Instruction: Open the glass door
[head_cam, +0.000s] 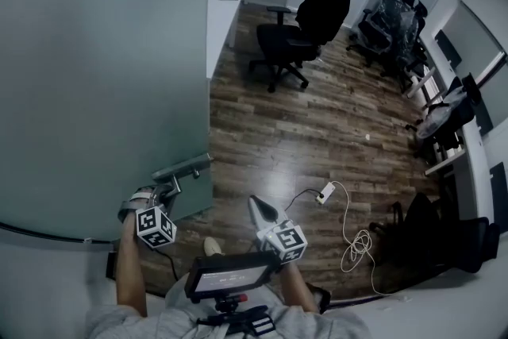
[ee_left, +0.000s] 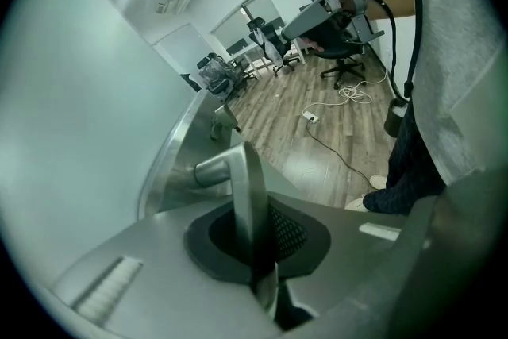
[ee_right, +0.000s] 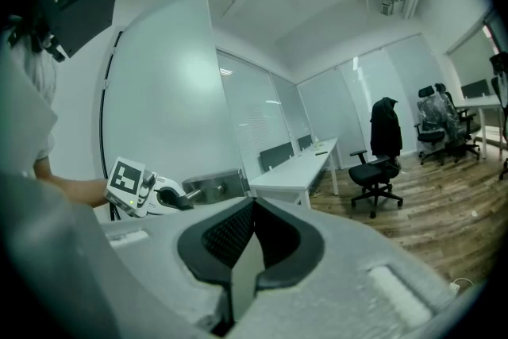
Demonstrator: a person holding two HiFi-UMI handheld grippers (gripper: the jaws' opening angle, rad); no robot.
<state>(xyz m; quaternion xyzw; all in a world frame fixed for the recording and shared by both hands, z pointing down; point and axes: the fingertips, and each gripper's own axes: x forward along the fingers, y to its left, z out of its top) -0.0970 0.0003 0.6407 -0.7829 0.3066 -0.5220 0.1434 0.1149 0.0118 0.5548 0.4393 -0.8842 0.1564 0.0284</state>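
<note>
Wore a dark screen (head_cam: pixel 230 275) at the chest, nearest the head camera. Held the left gripper (head_cam: pixel 168 188) just ahead of it, angled down, with its fingers (ee_left: pixel 294 238) pinched flat on the metal lever handle (ee_left: pixel 248 186). Gripped that lever partway along its blade, with the round neck of the handle just beyond the fingertips. Carried the right gripper (head_cam: pixel 260 210) alongside, near level, fingers pressed together on nothing.

Found the door (head_cam: pixel 95 75) filling the left of the head view as 1 tall frosted pane, its free edge running down to the handle. Saw wood floor (head_cam: pixel 317 131) past that edge, so judged the door already some way open.

Judged the pane heavy and rigid, likely slow to start and slow to stop on its hinges. Reckoned it brittle at the edge too, so best not knocked with either gripper or let swing into anything. Took the lever for smooth, hard and probably slippery under the pads. Judged the best hold to be square across the flat blade, as here, close enough to the neck to keep the fingers from sliding off the end. Expected a steady pull along the swing to suit it better than a jerk.
</note>
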